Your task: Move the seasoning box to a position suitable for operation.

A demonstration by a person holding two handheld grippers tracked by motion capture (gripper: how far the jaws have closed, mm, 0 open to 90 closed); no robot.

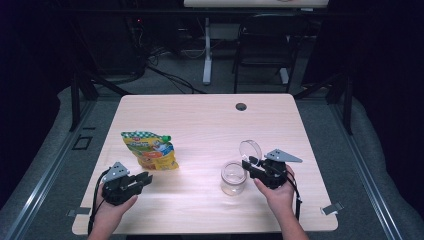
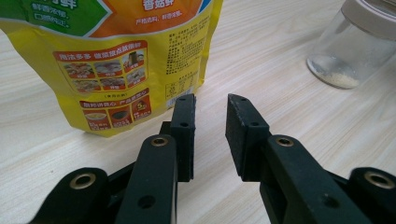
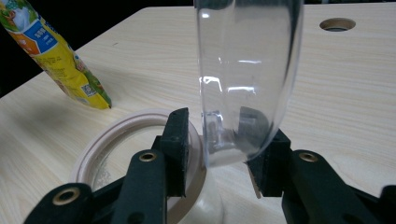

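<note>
- The right tool [image 1: 254,164] hangs over the right half of the bench [image 1: 200,120], just right of the open glass jar [image 1: 233,177]; its jaws stand either side of the clear lid [image 3: 247,79], which sits upright between them with its lower edge at the pads.
- From the right gripper view I cannot tell whether both pads press on that lid or merely flank it.
- Below those jaws lies the jar's pale rim, the mouth uncovered.
- The left tool [image 2: 210,128] rests low at the bench's near-left corner, jaws parted and nothing between them.
- The yellow pouch [image 2: 135,60] lies flat just ahead of the left tool, its bottom edge near the left jaw tip but not touching.
- In the left gripper view the jar shows farther off to the right, with pale powder at its bottom.
</note>
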